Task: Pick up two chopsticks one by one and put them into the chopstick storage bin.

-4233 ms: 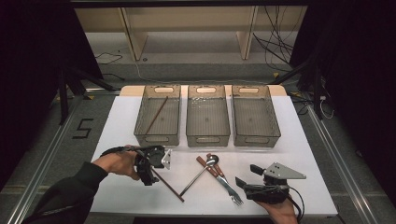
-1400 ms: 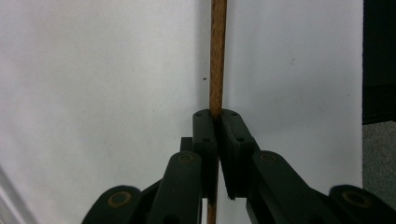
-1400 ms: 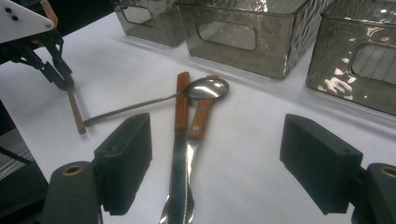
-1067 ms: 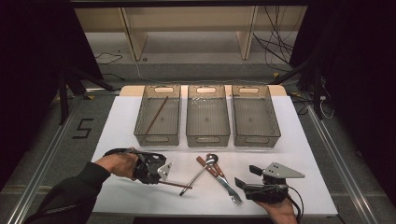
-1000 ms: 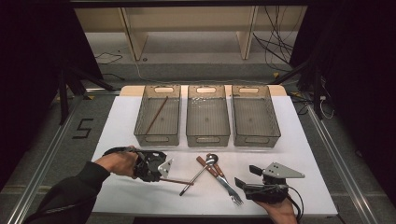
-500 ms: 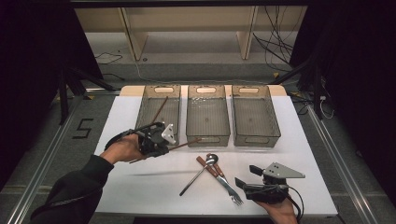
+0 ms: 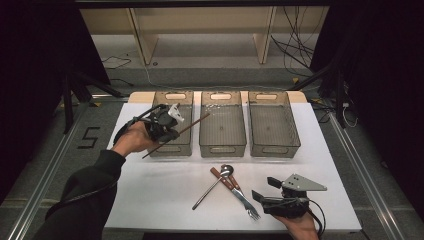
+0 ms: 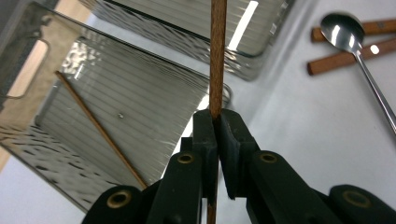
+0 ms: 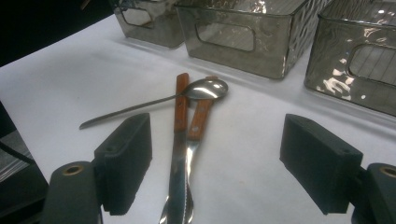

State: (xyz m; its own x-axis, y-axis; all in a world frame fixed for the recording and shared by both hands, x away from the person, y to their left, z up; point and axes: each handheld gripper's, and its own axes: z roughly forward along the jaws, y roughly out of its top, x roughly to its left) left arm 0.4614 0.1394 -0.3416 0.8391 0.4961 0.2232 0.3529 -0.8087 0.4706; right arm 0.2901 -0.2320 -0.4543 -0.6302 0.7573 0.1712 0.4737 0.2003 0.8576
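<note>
Wooden chopstick [image 7: 176, 134] clamped in left gripper [image 7: 165, 125], held over left bin [image 7: 186, 97], upper left of frame. 1 chopstick [image 8: 100, 129] already inside. Spoon [image 7: 212, 184], knife [image 7: 224, 178], fork [image 7: 245, 200] left at lower centre. Right gripper [image 7: 260, 197] jaws apart, idle nr fork.

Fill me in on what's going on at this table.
A person is sorting utensils into bins. The left gripper is shut on a wooden chopstick, held above the left bin, where another chopstick already lies. The right gripper rests open near the spoon, knife and fork on the table.
</note>
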